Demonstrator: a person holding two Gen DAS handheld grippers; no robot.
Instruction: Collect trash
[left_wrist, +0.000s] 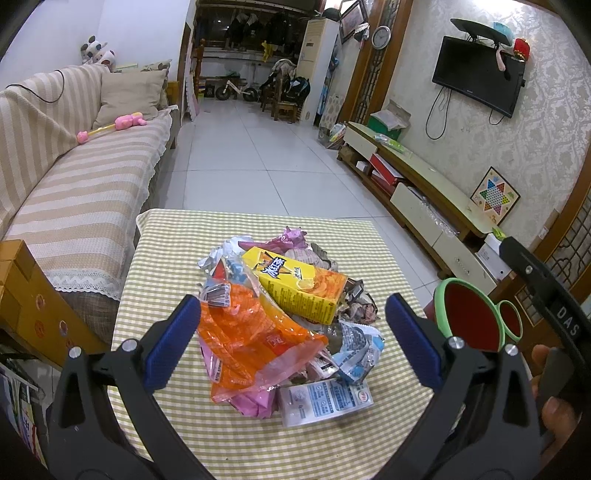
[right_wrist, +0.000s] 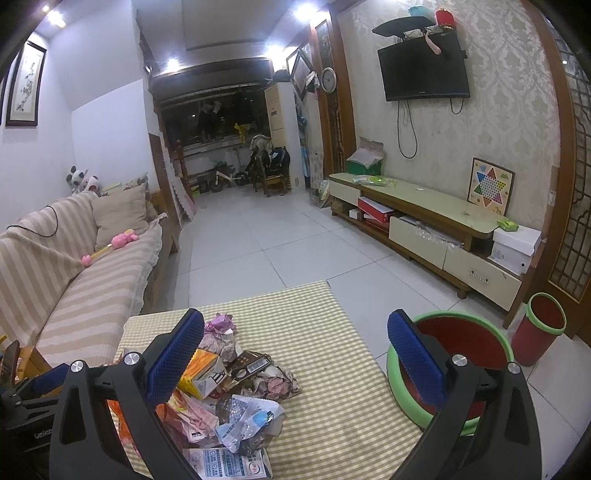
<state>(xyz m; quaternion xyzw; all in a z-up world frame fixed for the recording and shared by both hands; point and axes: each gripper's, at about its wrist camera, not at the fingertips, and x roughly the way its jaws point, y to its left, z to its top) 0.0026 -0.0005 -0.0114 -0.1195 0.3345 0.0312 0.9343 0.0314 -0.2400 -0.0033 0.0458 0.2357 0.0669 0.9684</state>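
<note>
nothing collected yet: trash pile (left_wrist: 284, 325) heaped mid-bench (left_wrist: 236, 443), bin (right_wrist: 452, 365) at 3 o'clock looking empty. left tool (left_wrist: 291, 339) and right tool (right_wrist: 295, 365) both spread wide, gripping nothing.

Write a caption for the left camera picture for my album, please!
Open left claw hovering over a trash pile on the checked table.

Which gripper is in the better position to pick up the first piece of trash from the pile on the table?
Left, probably. The left gripper, jaws open, is centred over the trash pile, framing the orange bag. The right gripper, also open, sits off toward the green-rimmed bin, the pile lying by its left jaw.
</note>
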